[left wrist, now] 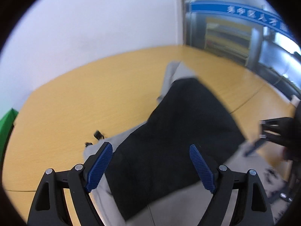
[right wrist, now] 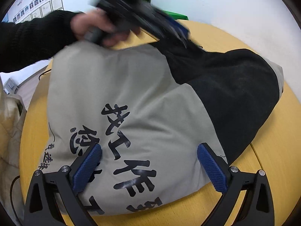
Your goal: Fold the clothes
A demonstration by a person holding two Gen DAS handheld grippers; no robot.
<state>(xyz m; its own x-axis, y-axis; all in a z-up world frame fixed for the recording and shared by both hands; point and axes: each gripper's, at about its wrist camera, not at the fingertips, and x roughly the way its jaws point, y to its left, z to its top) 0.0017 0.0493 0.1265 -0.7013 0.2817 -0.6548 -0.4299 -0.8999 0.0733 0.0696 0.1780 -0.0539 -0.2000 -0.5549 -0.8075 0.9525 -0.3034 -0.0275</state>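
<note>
A grey garment [right wrist: 131,86] with large black printed characters and a black sleeve [right wrist: 235,86] lies on the round wooden table [right wrist: 272,160]. The sleeve is folded across the grey body. In the left wrist view the black sleeve [left wrist: 178,128] lies over the grey cloth [left wrist: 178,207]. My left gripper [left wrist: 150,150] is open, its blue pads above the sleeve. It shows blurred in the right wrist view [right wrist: 169,26], at the garment's far edge. My right gripper [right wrist: 148,150] is open over the printed grey cloth, and shows at the right edge of the left wrist view [left wrist: 263,143].
A white wall stands behind the table [left wrist: 84,101]. A green object [left wrist: 7,124] sits at the table's left edge. A glass door with a blue banner [left wrist: 235,9] is at the back right. Beige cloth [right wrist: 9,122] hangs at the left. A person's black-sleeved arm [right wrist: 28,41] holds the left gripper.
</note>
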